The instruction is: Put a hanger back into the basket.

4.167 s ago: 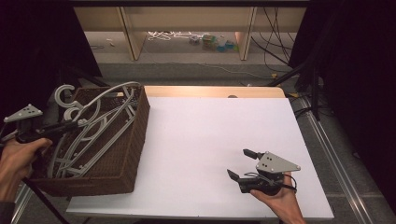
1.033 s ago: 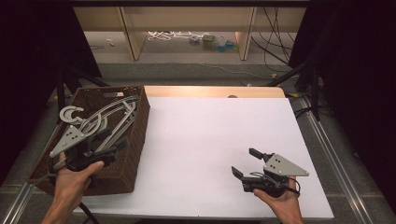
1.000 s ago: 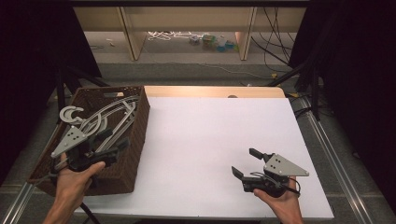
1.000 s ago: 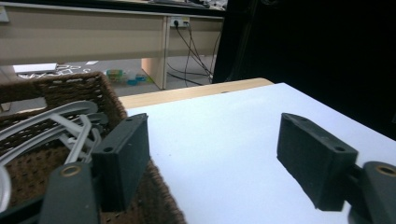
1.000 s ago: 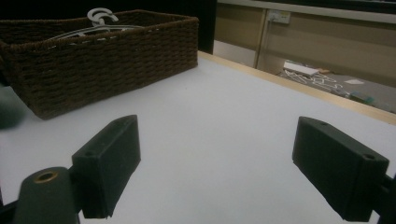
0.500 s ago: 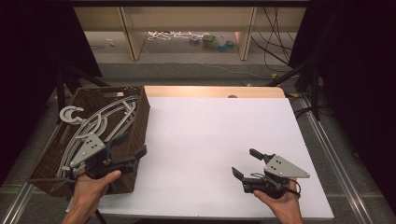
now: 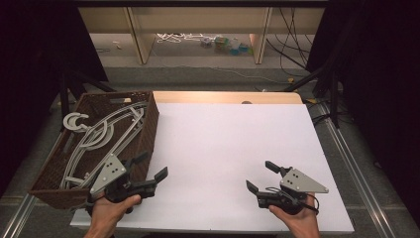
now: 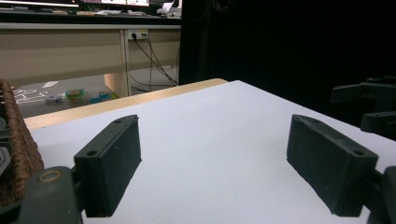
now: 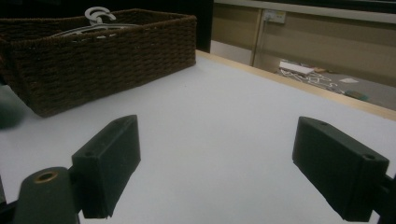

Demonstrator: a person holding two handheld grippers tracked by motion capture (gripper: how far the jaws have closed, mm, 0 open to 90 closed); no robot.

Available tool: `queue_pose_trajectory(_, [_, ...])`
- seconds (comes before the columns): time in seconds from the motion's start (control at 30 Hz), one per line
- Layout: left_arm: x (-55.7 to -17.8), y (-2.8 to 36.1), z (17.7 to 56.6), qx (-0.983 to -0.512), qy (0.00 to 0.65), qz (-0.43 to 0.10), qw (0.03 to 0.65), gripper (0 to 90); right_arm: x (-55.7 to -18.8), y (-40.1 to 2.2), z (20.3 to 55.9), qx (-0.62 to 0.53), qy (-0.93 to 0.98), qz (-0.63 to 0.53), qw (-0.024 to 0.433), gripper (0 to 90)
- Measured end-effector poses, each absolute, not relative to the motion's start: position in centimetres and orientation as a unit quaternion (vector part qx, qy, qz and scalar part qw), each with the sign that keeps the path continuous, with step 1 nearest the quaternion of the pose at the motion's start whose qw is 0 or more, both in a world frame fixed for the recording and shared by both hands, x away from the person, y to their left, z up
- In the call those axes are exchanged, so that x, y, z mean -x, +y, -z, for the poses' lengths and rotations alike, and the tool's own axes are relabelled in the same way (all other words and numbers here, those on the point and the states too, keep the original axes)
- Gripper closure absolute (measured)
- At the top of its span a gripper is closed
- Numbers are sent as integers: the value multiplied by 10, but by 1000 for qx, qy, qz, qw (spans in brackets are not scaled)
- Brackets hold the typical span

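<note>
Hangers (image 7: pixel 106 136): grey, stacked inside the wicker basket (image 7: pixel 148 116) at the table's left edge; long axes running from near-left to far-right along the basket, hooks at the far-left end, one hook poking over the rim.
Direction from left gripper (image 7: pixel 151 168): up and to the left, just beyond the basket's near corner.
Nearer hand: left, right beside the basket; right well apart, across the white tabletop (image 7: pixel 233 144).
Left gripper state: jaws spread wide, just been opening, nothing between the pads (image 8: pixel 112 163).
Left hand pose: low at the table's near edge, gripper level, pointing right and slightly away, off the basket.
Right gripper (image 7: pixel 262 177) state: jaws wide apart, empty.
Right hand pose: resting near the front right, jaws aimed left toward the basket (image 9: pixel 102 56).
Likely next call: swinging left jaws back toward the hangers.
</note>
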State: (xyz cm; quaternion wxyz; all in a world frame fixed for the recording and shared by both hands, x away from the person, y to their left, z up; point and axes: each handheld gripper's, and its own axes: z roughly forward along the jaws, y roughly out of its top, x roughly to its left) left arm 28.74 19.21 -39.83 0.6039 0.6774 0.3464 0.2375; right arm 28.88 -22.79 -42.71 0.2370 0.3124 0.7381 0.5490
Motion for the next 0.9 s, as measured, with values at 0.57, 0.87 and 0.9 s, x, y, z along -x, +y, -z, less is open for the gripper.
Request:
queue_pose_trajectory(0.57, [-282, 188, 433, -687, 349, -244, 588, 174, -277, -225, 433, -315, 742, -543, 234, 161])
queue_pose_trajectory(0.87, [-282, 189, 431, -686, 344, -255, 588, 173, -278, -225, 433, -318, 738, -545, 239, 161])
queue_pose_trajectory(0.9, [-282, 189, 432, -686, 344, -255, 588, 173, -278, -225, 433, -318, 738, -545, 239, 161])
